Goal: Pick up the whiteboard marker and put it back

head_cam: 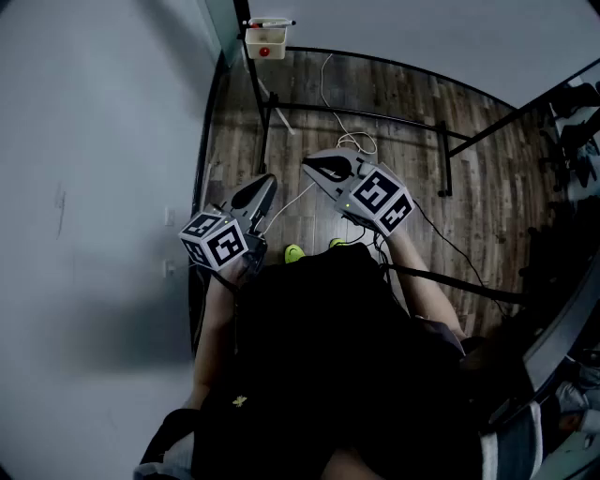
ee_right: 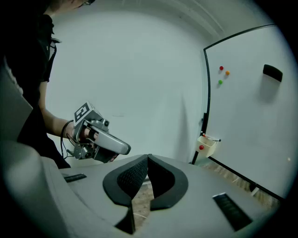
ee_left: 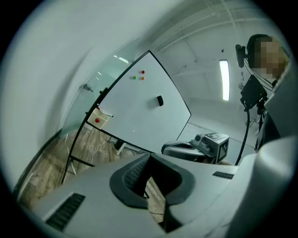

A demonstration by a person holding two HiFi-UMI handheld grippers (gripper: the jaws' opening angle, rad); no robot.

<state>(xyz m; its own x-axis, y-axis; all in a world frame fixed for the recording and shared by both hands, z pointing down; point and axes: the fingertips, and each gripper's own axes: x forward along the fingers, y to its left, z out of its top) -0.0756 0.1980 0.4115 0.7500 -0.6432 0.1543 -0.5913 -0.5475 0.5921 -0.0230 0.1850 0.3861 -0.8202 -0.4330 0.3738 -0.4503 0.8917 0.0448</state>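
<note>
The whiteboard marker [head_cam: 268,22] lies across the top of a small cream box [head_cam: 264,45] with a red dot, fixed at the lower corner of the whiteboard [ee_left: 139,104]. The left gripper view shows the marker [ee_left: 105,113] on the box [ee_left: 98,119]; in the right gripper view the marker [ee_right: 212,138] tops the box [ee_right: 206,145]. Both grippers hang in the air well short of the board. My left gripper [head_cam: 267,181] is shut and empty, its jaws meeting at the tips [ee_left: 149,157]. My right gripper [head_cam: 310,166] is also shut with nothing held [ee_right: 148,157].
The board stands on a black metal frame [head_cam: 375,117] over a wooden floor, with a white cable [head_cam: 352,141] trailing on it. A black eraser [ee_right: 272,73] and coloured magnets [ee_right: 221,69] stick to the board. A plain wall [head_cam: 94,187] runs along the left.
</note>
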